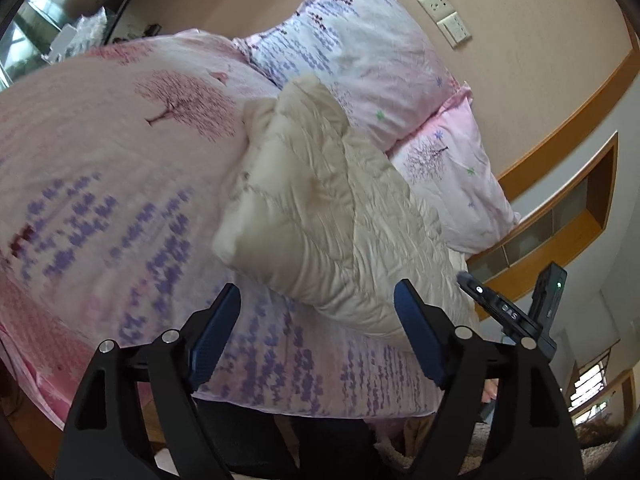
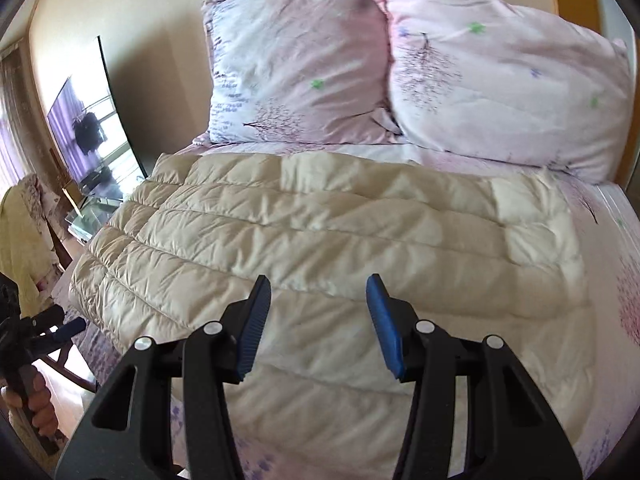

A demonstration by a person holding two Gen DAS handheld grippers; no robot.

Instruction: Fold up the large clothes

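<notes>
A cream quilted puffer garment [image 2: 320,240] lies folded on the bed, spread wide across the right wrist view. In the left wrist view it [image 1: 332,216] shows end-on as a thick bundle. My left gripper [image 1: 320,300] is open and empty, just short of the garment's near edge, above the bedspread. My right gripper [image 2: 318,292] is open and empty, hovering over the garment's near part. The left gripper [image 2: 60,332] also shows at the right wrist view's left edge, held in a hand; the right gripper's body [image 1: 508,312] shows at the left wrist view's right.
A pink bedspread [image 1: 100,168] with purple and tree prints covers the bed. Two pink pillows [image 2: 292,68] [image 2: 508,84] lean on the wall behind the garment. A wooden headboard shelf [image 1: 568,216] is at right. A mirror [image 2: 88,124] and a chair with clothing [image 2: 24,240] stand left of the bed.
</notes>
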